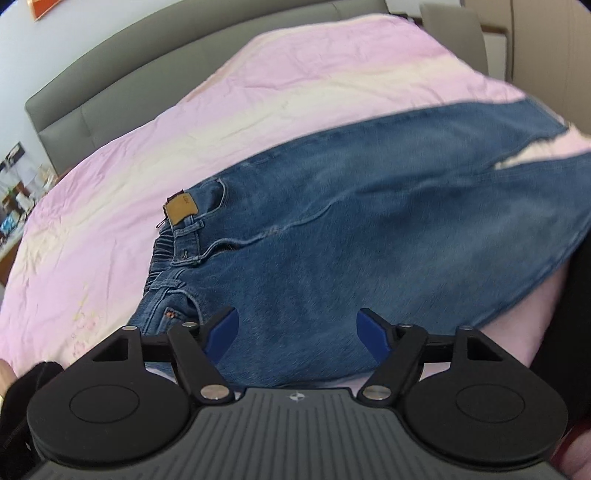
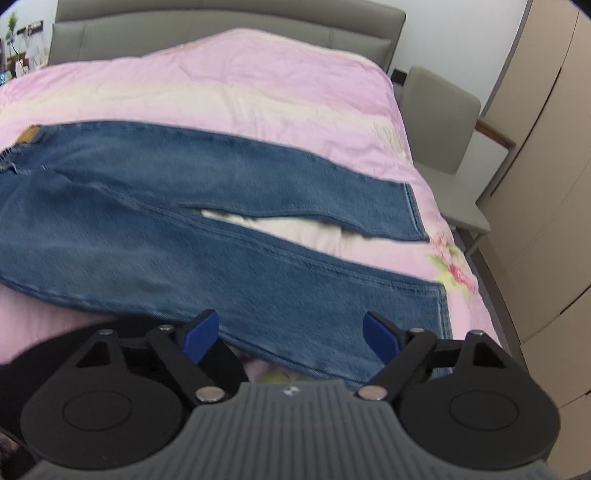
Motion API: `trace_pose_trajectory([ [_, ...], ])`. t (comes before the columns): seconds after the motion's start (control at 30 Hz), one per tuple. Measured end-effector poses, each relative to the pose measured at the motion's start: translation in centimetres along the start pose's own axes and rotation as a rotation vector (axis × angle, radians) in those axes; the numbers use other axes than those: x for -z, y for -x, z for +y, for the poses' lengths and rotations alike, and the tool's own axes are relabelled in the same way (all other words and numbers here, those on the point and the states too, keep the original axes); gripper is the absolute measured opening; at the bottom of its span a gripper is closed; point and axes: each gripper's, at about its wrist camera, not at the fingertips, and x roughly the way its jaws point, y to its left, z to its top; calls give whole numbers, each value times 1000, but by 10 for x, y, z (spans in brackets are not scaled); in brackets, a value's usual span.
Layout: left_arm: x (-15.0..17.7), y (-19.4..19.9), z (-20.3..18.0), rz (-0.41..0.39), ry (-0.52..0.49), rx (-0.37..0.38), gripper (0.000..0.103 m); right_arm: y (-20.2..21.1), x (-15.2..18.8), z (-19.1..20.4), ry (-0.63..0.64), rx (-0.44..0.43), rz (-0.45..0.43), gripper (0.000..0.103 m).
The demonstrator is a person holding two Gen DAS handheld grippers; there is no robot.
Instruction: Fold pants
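- left wrist view: the jeans [image 1: 332, 229] lay spread flat on the pink bedspread [image 1: 184, 122], directly ahead of and below the left gripper [image 1: 297, 334]. the waistband [image 1: 166, 254], with its tan leather patch [image 1: 181, 211], sat just beyond the gripper's left finger, on the side toward the grey headboard [image 1: 110, 96]; the legs ran away to the right.
- the left gripper was released, its blue pads [image 1: 223, 334] wide apart with only denim showing between them, gripping nothing. it hovered over the seat and near hip of the jeans, so this hand looked the nearer one for the waist end.
- right wrist view: the same jeans [image 2: 166, 221] stretched across the bedspread [image 2: 221, 81], long axis running left to right, roughly parallel to the headboard [image 2: 221, 22]. the waist pointed left, the two leg ends right, toward the grey chair [image 2: 439, 122] beside the bed.
- the legs lay parted in a narrow v, with pale cloth showing in the gap. the far leg's hem [image 2: 413, 212] lay closer to the headboard; the near leg's hem [image 2: 441, 314] lay just ahead of the right gripper [image 2: 291, 334], a little to its right.
- the right gripper was also released, fingers spread, nothing held. i judged it best placed for the near leg's hem, the likely first fold being that leg carried over toward the headboard onto the far one.
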Motion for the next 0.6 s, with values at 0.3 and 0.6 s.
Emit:
trace_pose_trajectory([
  [0.3, 40, -29, -6, 49, -361, -18, 86, -26, 29, -13, 132, -65, 91, 82],
  [0.6, 72, -73, -21, 116, -651, -166, 86, -46, 51, -28, 311, -16, 156, 82],
])
